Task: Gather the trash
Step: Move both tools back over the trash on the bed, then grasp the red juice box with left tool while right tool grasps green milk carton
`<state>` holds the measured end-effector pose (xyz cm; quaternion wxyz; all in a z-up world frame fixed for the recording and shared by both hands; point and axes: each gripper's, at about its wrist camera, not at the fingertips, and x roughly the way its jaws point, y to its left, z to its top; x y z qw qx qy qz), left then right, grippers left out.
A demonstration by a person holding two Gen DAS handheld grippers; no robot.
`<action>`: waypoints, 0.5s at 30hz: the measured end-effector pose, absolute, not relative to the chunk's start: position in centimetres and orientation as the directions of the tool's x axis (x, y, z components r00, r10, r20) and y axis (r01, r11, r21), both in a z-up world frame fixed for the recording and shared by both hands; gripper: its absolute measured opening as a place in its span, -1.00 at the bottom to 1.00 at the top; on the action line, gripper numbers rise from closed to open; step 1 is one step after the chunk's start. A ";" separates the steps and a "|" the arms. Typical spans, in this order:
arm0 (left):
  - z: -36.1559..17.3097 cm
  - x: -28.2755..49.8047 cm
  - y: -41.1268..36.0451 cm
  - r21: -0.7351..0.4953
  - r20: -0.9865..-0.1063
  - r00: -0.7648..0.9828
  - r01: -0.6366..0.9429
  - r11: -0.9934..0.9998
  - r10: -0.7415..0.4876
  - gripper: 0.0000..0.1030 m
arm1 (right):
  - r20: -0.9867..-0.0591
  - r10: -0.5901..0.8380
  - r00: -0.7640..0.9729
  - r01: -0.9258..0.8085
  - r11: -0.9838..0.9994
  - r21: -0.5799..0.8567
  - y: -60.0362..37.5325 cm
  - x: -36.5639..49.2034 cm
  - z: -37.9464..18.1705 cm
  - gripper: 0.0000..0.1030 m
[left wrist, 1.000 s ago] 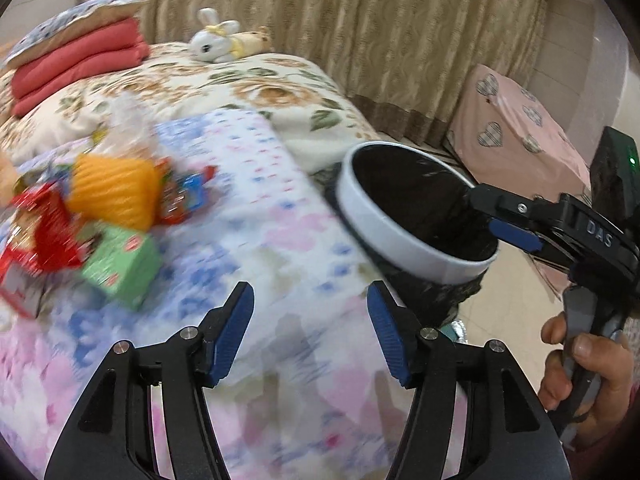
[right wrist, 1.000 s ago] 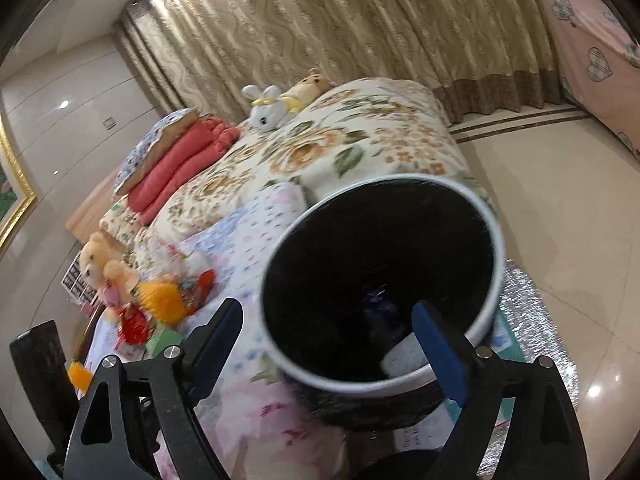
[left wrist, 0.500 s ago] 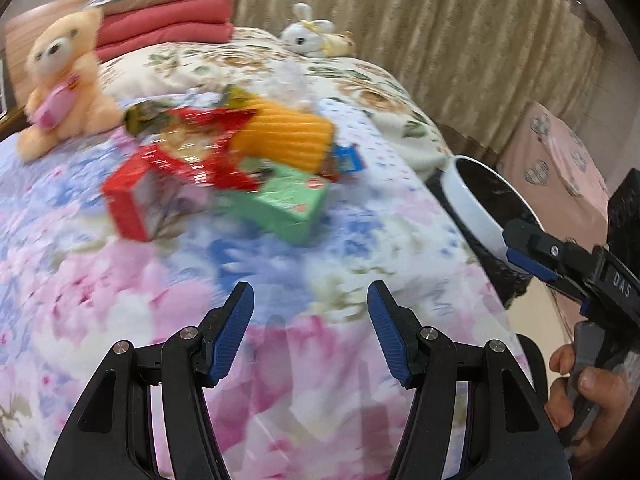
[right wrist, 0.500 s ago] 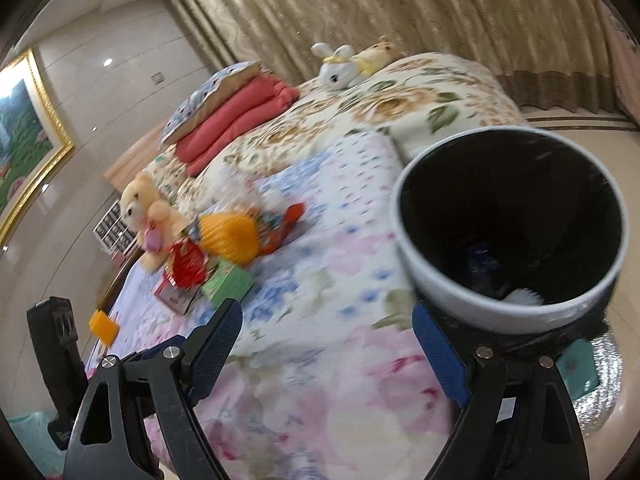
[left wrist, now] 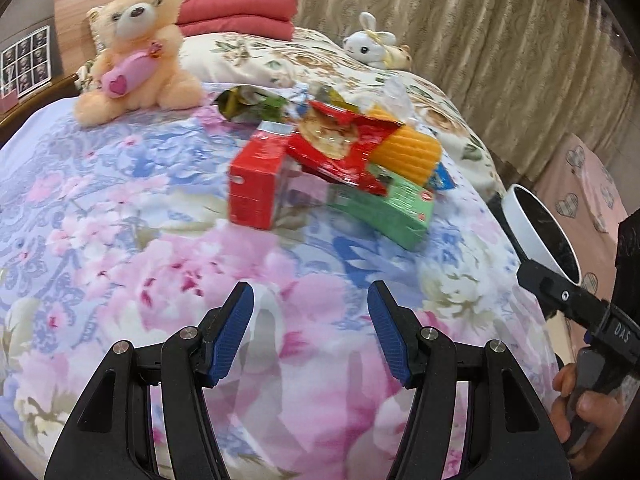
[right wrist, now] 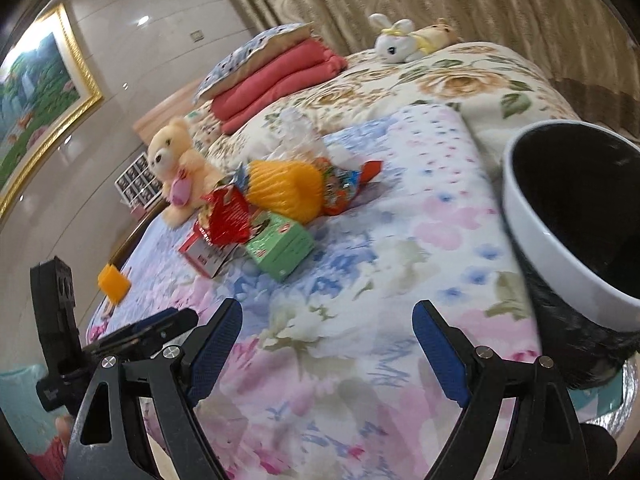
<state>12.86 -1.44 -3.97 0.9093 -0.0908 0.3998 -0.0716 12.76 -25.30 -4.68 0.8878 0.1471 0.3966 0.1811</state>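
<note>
The trash is a loose heap of packaging in the middle of the bed (left wrist: 120, 208), on a quilt printed with pink and blue flowers. A red carton (left wrist: 256, 184) lies on its side at the near left of the heap, its glossy card faces flat and square-edged. A crinkled red foil bag (left wrist: 340, 144) with a snack picture rests partly on top of it. Beside that sits a ribbed yellow piece (left wrist: 408, 152), rounded like a mesh sleeve, though blur makes its material hard to tell. A green box (left wrist: 392, 204) lies tilted at the near right, touching the red bag. Clear crumpled plastic (left wrist: 394, 94) and a green wrapper (left wrist: 256, 106) lie at the far side.

A bin (right wrist: 568, 232) with a white rim and black liner stands off the bed's right edge, well apart from the heap.

The left gripper (left wrist: 310, 336) hovers over bare quilt, its 2 blue ridged pads spread with nothing between them. The right gripper (right wrist: 326, 350) is spread wider, also empty.

A plush bear (left wrist: 140, 48) sits behind the heap.
</note>
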 end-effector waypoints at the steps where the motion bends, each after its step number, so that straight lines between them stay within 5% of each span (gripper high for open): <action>1: -4.0 12.9 -1.2 -0.224 -0.714 0.671 0.056 0.973 -0.203 0.17 | -0.653 0.440 0.617 -0.212 0.892 0.400 -25.0 12.9 -4.7 0.72; 15: -4.2 15.8 1.2 -0.198 -0.731 0.662 0.023 0.980 -0.164 0.19 | -0.686 0.440 0.579 -0.317 0.897 0.308 -20.9 16.4 -5.3 0.80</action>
